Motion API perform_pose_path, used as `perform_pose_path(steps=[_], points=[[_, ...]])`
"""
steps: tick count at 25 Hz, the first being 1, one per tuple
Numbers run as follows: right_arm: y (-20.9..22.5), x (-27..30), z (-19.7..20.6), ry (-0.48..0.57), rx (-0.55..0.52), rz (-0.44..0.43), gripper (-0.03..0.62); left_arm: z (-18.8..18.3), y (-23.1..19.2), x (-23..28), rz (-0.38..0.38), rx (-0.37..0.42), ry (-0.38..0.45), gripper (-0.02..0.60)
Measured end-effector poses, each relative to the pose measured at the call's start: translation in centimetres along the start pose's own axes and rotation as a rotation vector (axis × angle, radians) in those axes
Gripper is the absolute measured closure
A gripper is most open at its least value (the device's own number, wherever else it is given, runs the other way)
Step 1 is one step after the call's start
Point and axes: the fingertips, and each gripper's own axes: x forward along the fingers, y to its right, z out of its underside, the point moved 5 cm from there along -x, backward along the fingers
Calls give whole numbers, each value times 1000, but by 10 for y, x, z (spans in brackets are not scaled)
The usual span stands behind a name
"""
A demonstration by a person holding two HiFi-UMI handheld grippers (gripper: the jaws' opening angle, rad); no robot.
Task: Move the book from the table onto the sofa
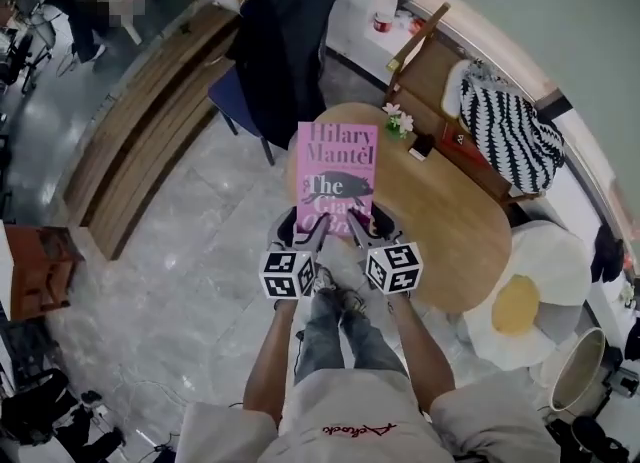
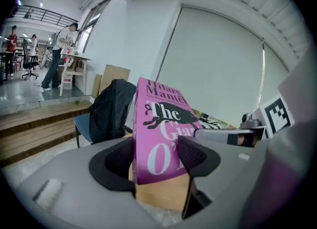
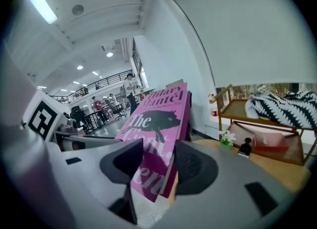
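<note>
Round wooden table (image 1: 450, 221) right of centre. Pink book (image 1: 337, 176) held in the air over the table's left part, cover up, far end tilted higher. Left gripper (image 1: 316, 234) clamped on the book's near left corner, right gripper (image 1: 360, 232) clamped on its near right corner. Small flowers (image 1: 398, 121) at the table's far edge.

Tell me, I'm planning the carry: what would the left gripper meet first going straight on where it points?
Past the pink paperback book in its jaws, probably the black jacket draped on the blue chair; depth unclear.
</note>
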Motion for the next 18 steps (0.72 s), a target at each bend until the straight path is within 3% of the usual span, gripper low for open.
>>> perform_pose_path(steps=[10,18], points=[[-32,-44,-48,47,-47,5,391,-41,28,-50,18,15,50,296],[-42,-37,-112,135,-111,44,391,-106,21,-47,73,60,130,296]])
